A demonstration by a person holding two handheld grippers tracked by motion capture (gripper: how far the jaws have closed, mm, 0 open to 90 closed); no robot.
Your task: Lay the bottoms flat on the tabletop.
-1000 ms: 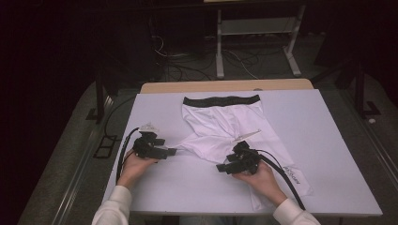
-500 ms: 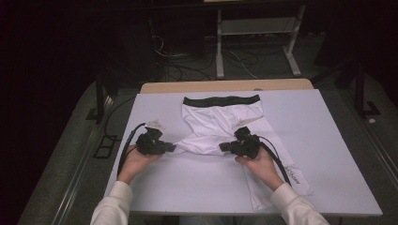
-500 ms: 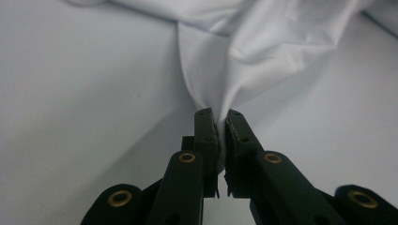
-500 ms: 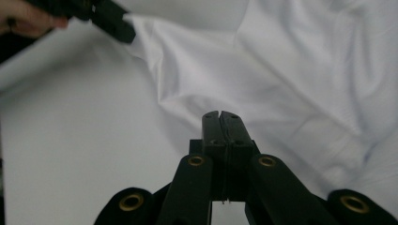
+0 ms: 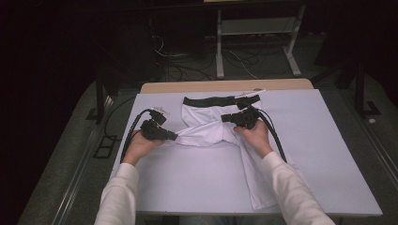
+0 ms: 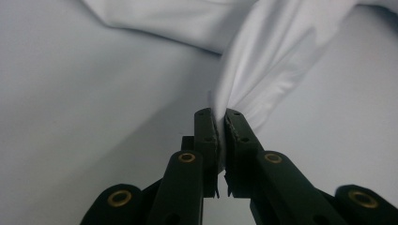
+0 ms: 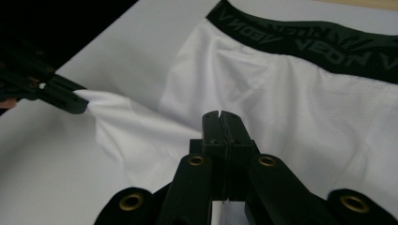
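Since the earlier frame, right gripper (image 5: 228,117) moved up toward the waistband (image 5: 211,101). High view: white shorts (image 5: 206,124) mid-table (image 5: 328,140). Left gripper view: jaws clamp leg hem (image 6: 220,101). Right gripper view: jaws closed, cloth pinch unclear. Keep fabric taut, fold even.

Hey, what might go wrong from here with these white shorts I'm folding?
The left tool pinches only a thin bunch at the edge of the white shorts; a tug may pull it free. The right tool is shut, but whether it holds cloth cannot be told, so the fold may sag. One leg hangs off the table's near edge and may drag.
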